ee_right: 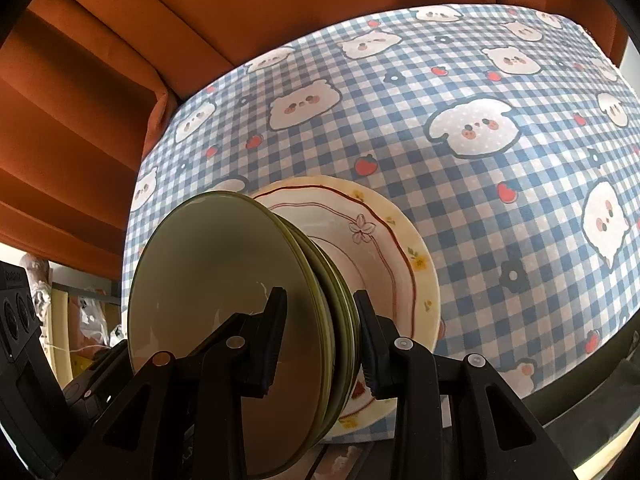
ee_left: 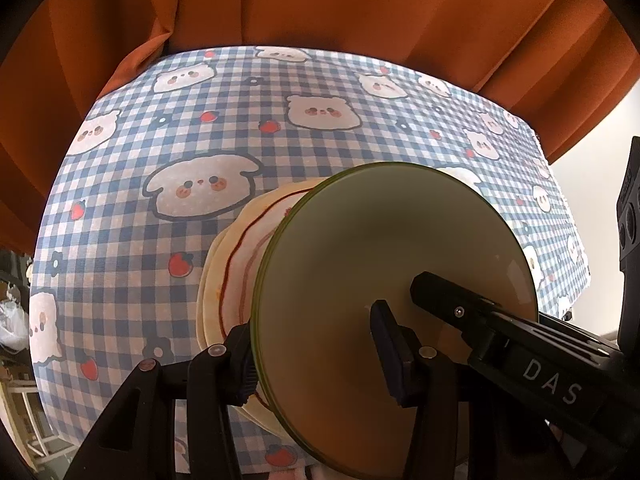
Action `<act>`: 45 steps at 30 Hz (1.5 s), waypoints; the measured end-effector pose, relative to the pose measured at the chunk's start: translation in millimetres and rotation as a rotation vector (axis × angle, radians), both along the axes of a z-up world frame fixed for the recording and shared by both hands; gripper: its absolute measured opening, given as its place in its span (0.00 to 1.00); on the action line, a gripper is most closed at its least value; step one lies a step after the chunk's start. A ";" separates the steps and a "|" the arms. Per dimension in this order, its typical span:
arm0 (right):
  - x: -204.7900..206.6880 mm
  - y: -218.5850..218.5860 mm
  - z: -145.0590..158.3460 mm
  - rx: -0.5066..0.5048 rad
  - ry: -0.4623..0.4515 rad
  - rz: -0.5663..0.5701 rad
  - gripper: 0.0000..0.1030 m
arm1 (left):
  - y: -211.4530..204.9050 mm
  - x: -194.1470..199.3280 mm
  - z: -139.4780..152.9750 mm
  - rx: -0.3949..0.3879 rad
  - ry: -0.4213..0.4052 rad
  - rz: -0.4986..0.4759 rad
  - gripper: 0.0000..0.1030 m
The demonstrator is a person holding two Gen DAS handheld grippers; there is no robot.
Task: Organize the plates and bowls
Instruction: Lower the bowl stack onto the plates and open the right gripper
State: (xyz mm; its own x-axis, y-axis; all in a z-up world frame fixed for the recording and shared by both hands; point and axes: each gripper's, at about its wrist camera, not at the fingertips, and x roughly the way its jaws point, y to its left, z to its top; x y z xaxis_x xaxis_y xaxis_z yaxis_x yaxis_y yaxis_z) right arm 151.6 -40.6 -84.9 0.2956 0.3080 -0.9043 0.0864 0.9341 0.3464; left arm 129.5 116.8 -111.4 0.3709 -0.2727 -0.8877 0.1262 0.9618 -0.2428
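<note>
My right tongs [ee_right: 320,340] are pinching the near rim of the green bowls [ee_right: 224,300], one finger inside the top bowl and the other outside the nested stack, which this wrist view shows as several green rims packed together. My left tongs [ee_left: 316,352] straddle the rim of the same stack [ee_left: 392,300]: one finger sits inside the bowl, the other outside at about 9 o'clock. They look pressed onto the rim, though I cannot see the contact itself. In the left view, the right tongs [ee_left: 432,292] reach in from 4 o'clock.

Just behind the green stack, touching it as far as I can judge, sit the cream plates [ee_right: 400,256] with a red wavy line and small flowers, resting on the counter [ee_right: 480,200] under a blue check cloth. From the right tongs the plates lie toward 1 o'clock; from the left tongs they lie toward 10 o'clock [ee_left: 228,264].

The relation that counts, I judge, is that the bowls stand on or directly over the plates. Both hands hold opposite sides of the rim, neither clearly nearer. Any release should therefore come straight off the rim, so the stack is not tipped sideways. An orange curtain [ee_right: 120,80] hangs beyond the counter.
</note>
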 end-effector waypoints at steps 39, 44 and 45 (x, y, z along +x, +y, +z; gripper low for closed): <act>-9.1 9.3 12.1 -0.109 -0.070 0.041 0.48 | 2.0 -31.4 12.4 0.136 -0.173 0.097 0.72; -20.6 -8.8 25.6 -0.094 -0.155 0.062 0.66 | -7.1 -50.0 25.3 0.175 -0.301 0.169 0.79; -22.7 -11.5 27.9 -0.091 -0.175 0.069 0.67 | -9.9 -54.0 28.0 0.185 -0.319 0.181 0.79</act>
